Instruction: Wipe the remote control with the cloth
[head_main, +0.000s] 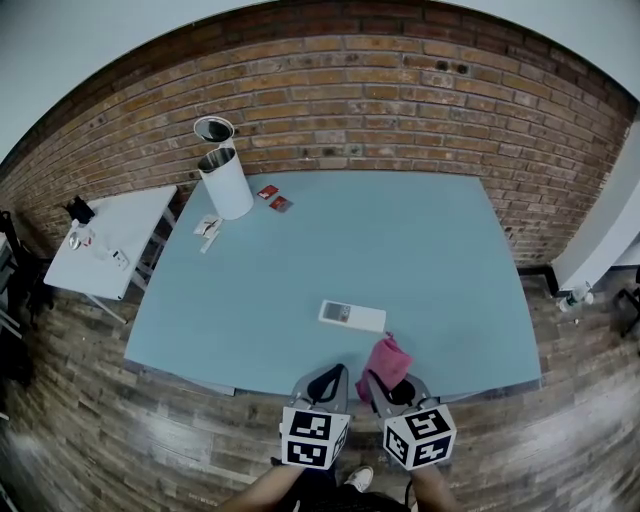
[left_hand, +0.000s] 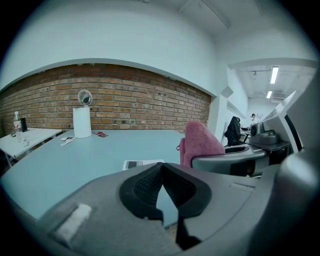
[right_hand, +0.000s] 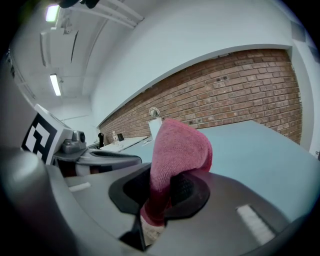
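A white remote control (head_main: 352, 315) lies flat on the light blue table (head_main: 430, 250), near its front edge. It shows small past the left jaws as the remote (left_hand: 142, 163). My right gripper (head_main: 388, 377) is shut on a pink cloth (head_main: 387, 363), which stands up folded from between its jaws (right_hand: 177, 155). The cloth hangs just to the right of and in front of the remote. My left gripper (head_main: 326, 378) is shut with nothing in it (left_hand: 161, 172), at the table's front edge, below the remote. The pink cloth (left_hand: 200, 142) also appears at the right in the left gripper view.
A white cylinder bin (head_main: 226, 180) with a round mirror (head_main: 213, 129) above it stands at the table's far left corner. Two small red packets (head_main: 274, 198) and white slips (head_main: 208, 229) lie beside it. A small white side table (head_main: 105, 240) stands left. A brick wall (head_main: 400, 90) runs behind.
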